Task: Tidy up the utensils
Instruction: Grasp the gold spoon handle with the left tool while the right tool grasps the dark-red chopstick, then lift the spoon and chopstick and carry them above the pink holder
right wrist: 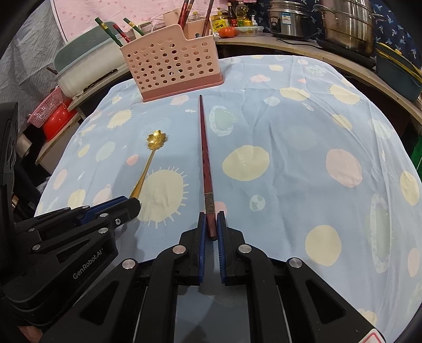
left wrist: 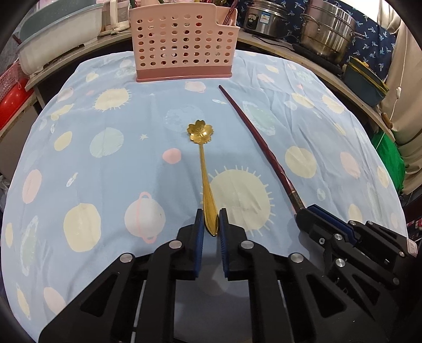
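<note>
A gold spoon [left wrist: 203, 163] with a flower-shaped bowl lies on the blue planet-print cloth [left wrist: 105, 184], bowl pointing away from me. My left gripper [left wrist: 211, 212] is shut on the end of its handle. To the right lies a dark red chopstick [right wrist: 204, 147], tip toward the pink perforated utensil holder [right wrist: 171, 68]. My right gripper [right wrist: 211, 215] is shut on its thick end. Both utensils rest on the cloth. In the left wrist view the right gripper [left wrist: 307, 211] shows at the lower right; in the right wrist view the left gripper [right wrist: 132, 201] shows at the lower left. The holder [left wrist: 182, 44] stands upright at the far edge with chopsticks in it.
Behind the table a shelf carries a rice cooker [right wrist: 287, 18], a steel pot [right wrist: 348, 23], a teal box [right wrist: 395, 74] and bottles [right wrist: 232, 18]. A white basin [left wrist: 60, 34], a pink basket [right wrist: 47, 108] and a red bowl [right wrist: 56, 121] stand at the left.
</note>
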